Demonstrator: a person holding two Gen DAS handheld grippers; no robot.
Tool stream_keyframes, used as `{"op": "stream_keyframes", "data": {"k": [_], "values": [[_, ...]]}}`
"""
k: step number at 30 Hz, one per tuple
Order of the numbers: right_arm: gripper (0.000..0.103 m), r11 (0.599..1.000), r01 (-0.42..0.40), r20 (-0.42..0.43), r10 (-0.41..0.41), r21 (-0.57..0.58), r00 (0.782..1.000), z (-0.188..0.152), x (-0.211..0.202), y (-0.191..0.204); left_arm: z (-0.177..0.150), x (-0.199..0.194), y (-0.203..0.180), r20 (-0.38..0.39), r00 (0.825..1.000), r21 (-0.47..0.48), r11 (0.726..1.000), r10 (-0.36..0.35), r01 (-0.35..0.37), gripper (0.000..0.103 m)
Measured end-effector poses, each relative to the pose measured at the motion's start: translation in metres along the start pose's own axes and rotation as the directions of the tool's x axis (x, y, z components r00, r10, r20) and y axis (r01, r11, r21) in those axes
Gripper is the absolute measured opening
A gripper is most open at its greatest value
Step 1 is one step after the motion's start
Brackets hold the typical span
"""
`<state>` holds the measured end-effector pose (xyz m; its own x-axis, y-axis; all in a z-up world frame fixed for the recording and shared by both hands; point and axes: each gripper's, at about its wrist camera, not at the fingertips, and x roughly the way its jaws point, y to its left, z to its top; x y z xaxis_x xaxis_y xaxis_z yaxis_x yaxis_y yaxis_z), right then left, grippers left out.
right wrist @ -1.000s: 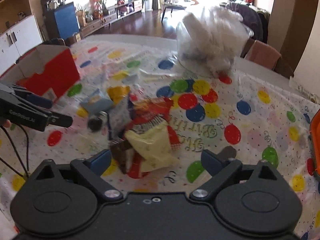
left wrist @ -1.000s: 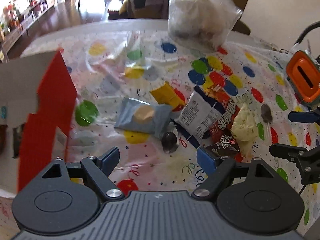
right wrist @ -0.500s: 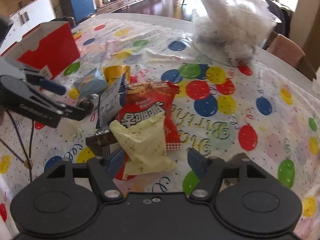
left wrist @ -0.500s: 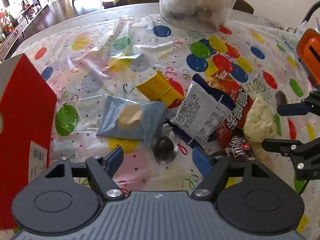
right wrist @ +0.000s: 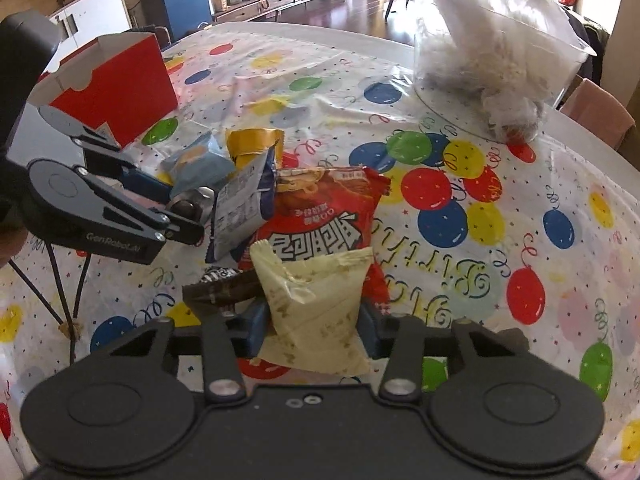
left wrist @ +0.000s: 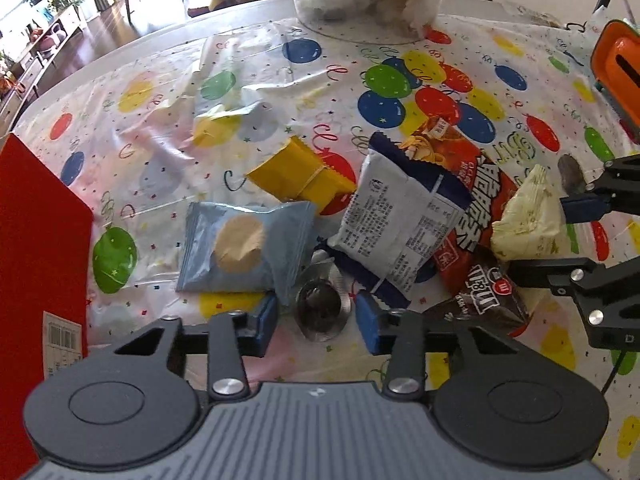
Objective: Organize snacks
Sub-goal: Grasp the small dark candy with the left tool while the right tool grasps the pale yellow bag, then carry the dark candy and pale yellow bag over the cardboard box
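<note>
A small dark candy in a clear wrapper [left wrist: 322,306] lies on the balloon-print tablecloth [left wrist: 160,120] between the blue pads of my left gripper [left wrist: 316,322]. Its jaws are closing, and a gap still shows beside the wrapper. My right gripper [right wrist: 312,330] is also closing, with both pads against a pale yellow packet [right wrist: 312,304] that rests on a red chip bag [right wrist: 324,220]. The left wrist view shows that packet [left wrist: 524,216] between the right gripper's fingers [left wrist: 584,208]. A red open-topped box [right wrist: 120,80] stands at the left.
The pile also holds a light blue biscuit packet [left wrist: 244,248], a yellow packet [left wrist: 300,176], a white and navy packet [left wrist: 400,224] and a brown chocolate packet [left wrist: 480,292]. A clear tub of white wrapping [right wrist: 492,60] stands at the back. An orange device [left wrist: 616,68] sits far right.
Both grippers came down toward the pile and narrowed their jaws. The left now straddles the dark candy, and the right has closed in on the pale yellow packet.
</note>
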<state>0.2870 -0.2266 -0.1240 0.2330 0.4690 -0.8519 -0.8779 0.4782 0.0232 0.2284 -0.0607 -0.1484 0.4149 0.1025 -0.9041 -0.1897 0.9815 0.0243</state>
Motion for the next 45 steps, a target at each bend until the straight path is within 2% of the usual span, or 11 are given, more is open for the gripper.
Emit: {"op": "stream_keyframes", "data": {"k": [3, 4, 13, 26, 36, 45], "values": [[0.037, 1.0, -0.004, 0.004, 0.004, 0.023, 1.0, -0.001, -0.001, -0.001, -0.001, -0.001, 0.001, 0.003, 1.0, 0.001, 1.0, -0.019, 0.019, 0.023], [0.036, 1.0, -0.006, 0.006, 0.006, 0.031, 1.0, -0.002, -0.001, -0.001, -0.002, -0.001, 0.001, 0.004, 1.0, 0.001, 1.0, -0.025, 0.025, 0.022], [0.033, 0.993, -0.002, 0.015, 0.0, 0.122, 1.0, -0.014, -0.015, 0.004, -0.014, -0.011, 0.014, 0.002, 0.999, -0.046, 0.997, -0.054, 0.054, 0.019], [0.03, 0.972, 0.015, 0.089, -0.037, 0.236, 0.995, -0.028, -0.058, 0.028, -0.042, -0.048, 0.034, 0.026, 0.994, -0.106, 0.988, -0.11, 0.113, 0.018], [0.03, 0.973, 0.014, 0.165, -0.053, 0.229, 0.985, -0.007, -0.097, 0.065, -0.056, -0.101, 0.066, 0.098, 0.988, -0.145, 0.98, -0.123, 0.137, 0.018], [0.031, 0.98, -0.006, 0.19, -0.033, 0.199, 0.981, 0.028, -0.106, 0.109, -0.066, -0.148, 0.11, 0.169, 0.98, -0.166, 0.977, -0.106, 0.134, 0.018]]}}
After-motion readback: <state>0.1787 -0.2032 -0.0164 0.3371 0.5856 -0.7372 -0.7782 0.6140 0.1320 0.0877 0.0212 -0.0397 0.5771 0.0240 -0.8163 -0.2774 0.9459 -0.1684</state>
